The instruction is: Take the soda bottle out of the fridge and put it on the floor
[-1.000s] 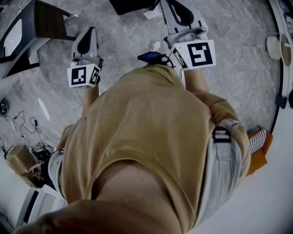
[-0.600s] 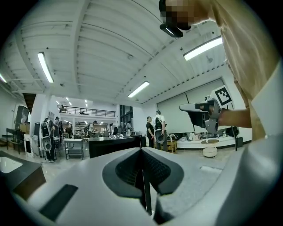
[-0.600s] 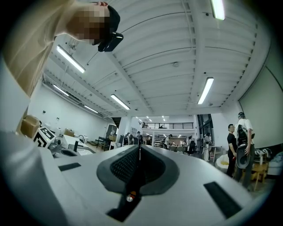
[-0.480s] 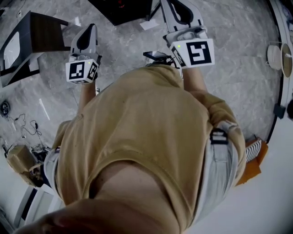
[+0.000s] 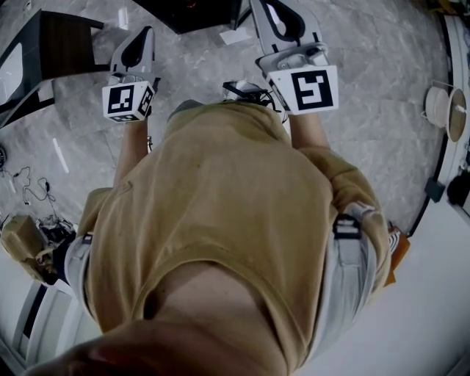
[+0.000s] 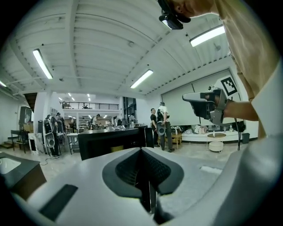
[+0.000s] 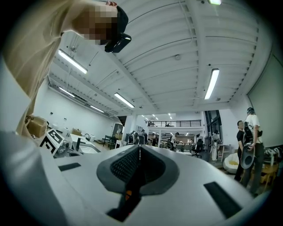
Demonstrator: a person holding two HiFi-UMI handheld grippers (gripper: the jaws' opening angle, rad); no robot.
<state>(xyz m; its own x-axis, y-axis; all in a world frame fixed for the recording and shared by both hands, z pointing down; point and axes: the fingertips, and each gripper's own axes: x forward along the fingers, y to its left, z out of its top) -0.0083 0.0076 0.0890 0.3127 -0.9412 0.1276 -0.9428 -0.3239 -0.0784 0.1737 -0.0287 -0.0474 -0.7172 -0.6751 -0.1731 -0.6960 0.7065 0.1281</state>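
No soda bottle and nothing I can tell as a fridge shows in any view. In the head view I look down over the person's tan shirt (image 5: pixel 220 220). Both grippers are held out level in front of it, above a grey marble floor (image 5: pixel 367 44). My left gripper (image 5: pixel 142 33) is shut and empty; its dark pads meet in the left gripper view (image 6: pixel 142 152). My right gripper (image 5: pixel 273 9) is also shut with nothing in it, its pads pressed together (image 7: pixel 139 149). Each gripper shows in the other's view: the right gripper (image 6: pixel 207 104) and the left one's marker cube (image 7: pixel 53 140).
A black box-like cabinet (image 5: pixel 194 11) stands just ahead on the floor, seen as a black counter (image 6: pixel 110 141). A dark side table (image 5: pixel 59 44) is at the left, a round white stool (image 5: pixel 439 106) at the right, cables (image 5: pixel 33 183) lower left. People (image 6: pixel 161 128) stand farther off.
Both grippers have travelled forward across the floor with the person. The side table and black cabinet have shifted in the frame. Both stay shut.
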